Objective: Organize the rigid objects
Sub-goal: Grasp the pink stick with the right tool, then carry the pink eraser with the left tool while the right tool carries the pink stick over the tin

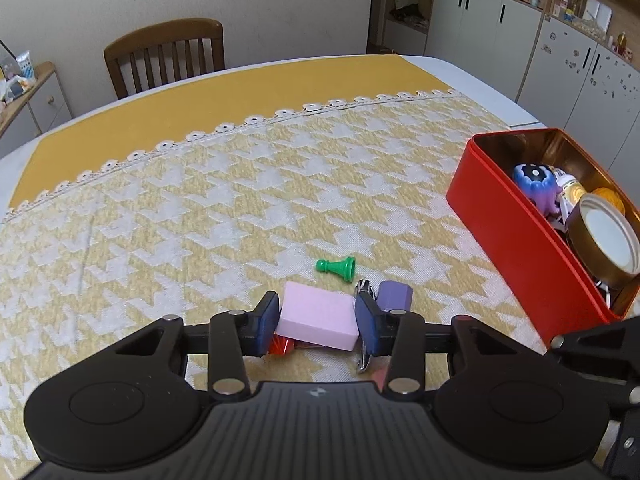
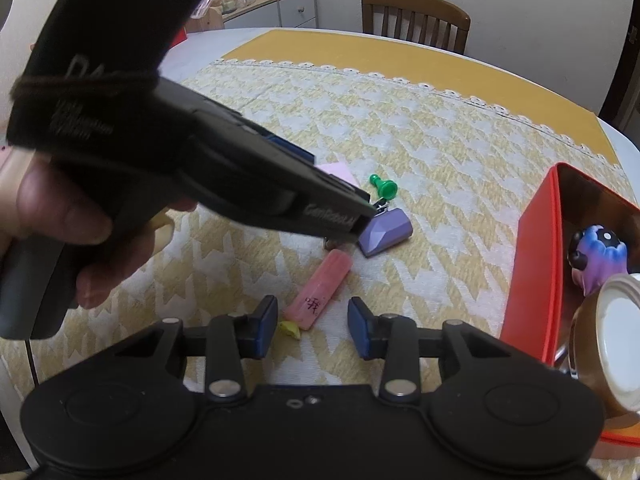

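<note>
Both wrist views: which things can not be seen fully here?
- Red item, left wrist view: mostly hidden under the pink block; kind unclear.
- Metal piece, left wrist view: partly behind a blue pad.
- Red tin, right wrist view: cut by the right edge.
- Left tongs, right wrist view: tips hidden by their own body.
</note>
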